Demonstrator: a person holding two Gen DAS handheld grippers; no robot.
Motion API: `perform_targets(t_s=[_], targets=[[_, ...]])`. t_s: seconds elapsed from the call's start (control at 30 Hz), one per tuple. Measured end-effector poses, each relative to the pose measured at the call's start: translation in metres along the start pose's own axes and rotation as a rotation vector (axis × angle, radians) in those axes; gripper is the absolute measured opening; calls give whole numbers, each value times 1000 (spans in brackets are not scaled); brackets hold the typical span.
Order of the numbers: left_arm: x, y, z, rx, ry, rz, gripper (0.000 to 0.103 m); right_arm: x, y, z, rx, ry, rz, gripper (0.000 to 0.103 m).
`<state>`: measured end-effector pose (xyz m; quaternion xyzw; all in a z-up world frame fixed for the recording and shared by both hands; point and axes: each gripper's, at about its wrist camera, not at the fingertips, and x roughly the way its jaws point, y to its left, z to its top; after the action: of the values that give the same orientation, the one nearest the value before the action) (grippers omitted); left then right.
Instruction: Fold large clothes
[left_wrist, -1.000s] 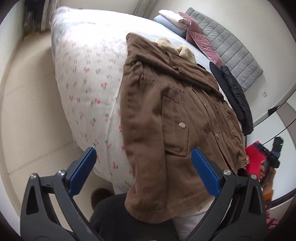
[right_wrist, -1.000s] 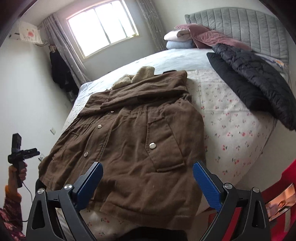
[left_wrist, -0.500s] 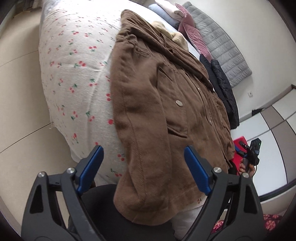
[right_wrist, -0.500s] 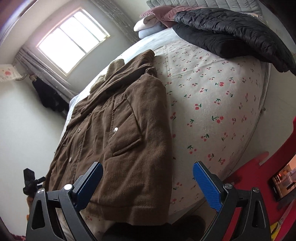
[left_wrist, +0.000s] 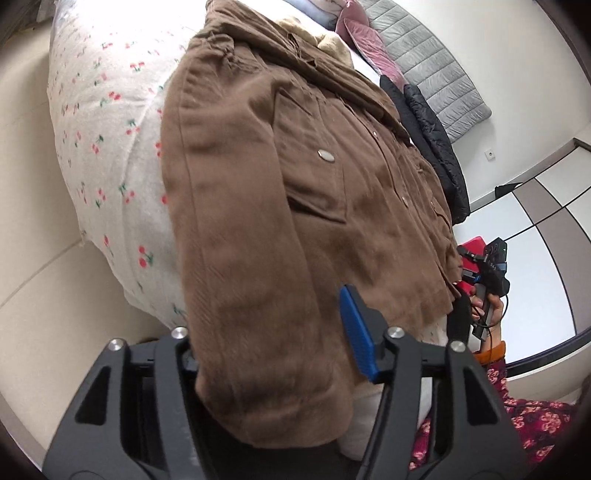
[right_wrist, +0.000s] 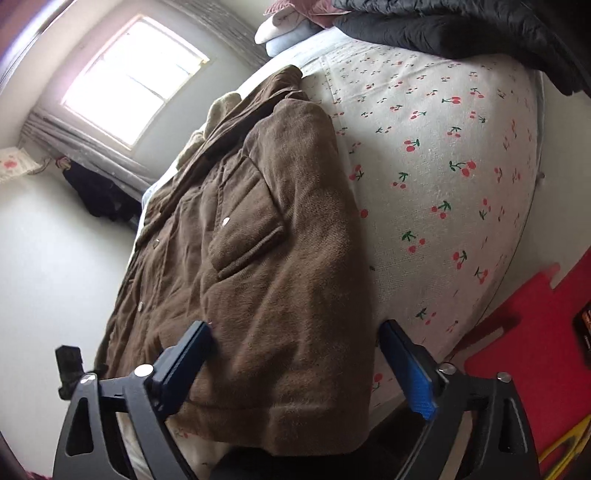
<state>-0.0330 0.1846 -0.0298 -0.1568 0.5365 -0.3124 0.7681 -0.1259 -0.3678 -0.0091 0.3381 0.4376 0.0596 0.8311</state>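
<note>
Brown jacket (left_wrist: 280, 206): laid front-up on the bed (right_wrist: 443, 166), both sleeves folded in over the body, hem hanging at the near edge.

Your left gripper (left_wrist: 273, 332): fingers spread wide, straddling the left sleeve's cuff end; one blue pad shows, the other is hidden behind the cloth.

Your right gripper (right_wrist: 295, 354): fingers parted either side of the right sleeve and hem corner, not clamped.

Black puffer coat (right_wrist: 461, 29): far end of the bed, near the pillows (right_wrist: 280, 29).

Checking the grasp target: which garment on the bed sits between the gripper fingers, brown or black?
The brown jacket. Its bottom corners lie between both grippers' open fingers; the black puffer jacket lies apart, near the headboard.
</note>
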Motion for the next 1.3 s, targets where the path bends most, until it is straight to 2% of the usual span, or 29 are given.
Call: perform_targets(t_s=[0.1, 0.13, 0.17, 0.23, 0.33, 0.47, 0.53, 0.57, 0.7, 0.8, 0.87, 0.93, 0.97, 1.0, 1.03, 1.07, 1.1, 1.13, 1.2, 1.3], targets=[[2, -11, -3, -8, 7, -31, 40, -6, 13, -7, -19, 21, -3, 60], [3, -16, -3, -3, 7, -36, 33, -8, 18, -8, -26, 29, 16, 42], [3, -21, -3, 3, 4, -39, 30, -10, 23, -10, -37, 28, 18, 33], [1, -28, -2, 9, -6, -32, 25, -16, 34, -13, -58, 13, 19, 23], [-9, -41, 1, -4, -35, -53, 17, -31, 51, -15, -91, -35, 24, 18], [-44, -60, 8, 14, -122, -118, 15, -69, 67, -11, -125, -143, 27, 14], [-54, -63, 8, 22, -124, -137, 15, -86, 60, -7, -110, -175, 17, 14], [-54, -64, 6, 34, -105, -119, 15, -89, 52, -6, -95, -169, -5, 13], [-29, -46, -9, 28, 53, 29, 19, -78, 21, -19, -52, -75, -100, 13], [-17, -25, -21, -28, 148, 20, 26, -73, -13, -37, 14, -13, -223, 13], [-13, -27, -33, 15, 250, 44, 31, -82, -38, -46, 85, -13, -245, 16], [-22, -34, -37, 76, 248, 56, 32, -91, -50, -47, 128, -32, -230, 18], [-27, -36, -37, 87, 243, 68, 34, -95, -52, -47, 138, -46, -217, 26], [-34, -35, -34, 88, 221, 77, 42, -100, -53, -45, 139, -66, -196, 31], [-37, -35, -29, 81, 198, 71, 53, -100, -50, -42, 134, -81, -179, 41], [-43, -32, -25, 68, 155, 63, 60, -99, -47, -37, 124, -97, -161, 52], [-49, -28, -22, 46, 102, 66, 70, -96, -43, -32, 110, -108, -143, 57], [-51, -19, -21, 26, 67, 69, 75, -90, -36, -25, 97, -113, -128, 64], [-51, -8, -12, -24, 21, 60, 76, -76, -21, -15, 69, -98, -97, 66], [-39, 7, -3, -89, 18, 82, 76, -51, -7, -1, 41, -85, -62, 66]])
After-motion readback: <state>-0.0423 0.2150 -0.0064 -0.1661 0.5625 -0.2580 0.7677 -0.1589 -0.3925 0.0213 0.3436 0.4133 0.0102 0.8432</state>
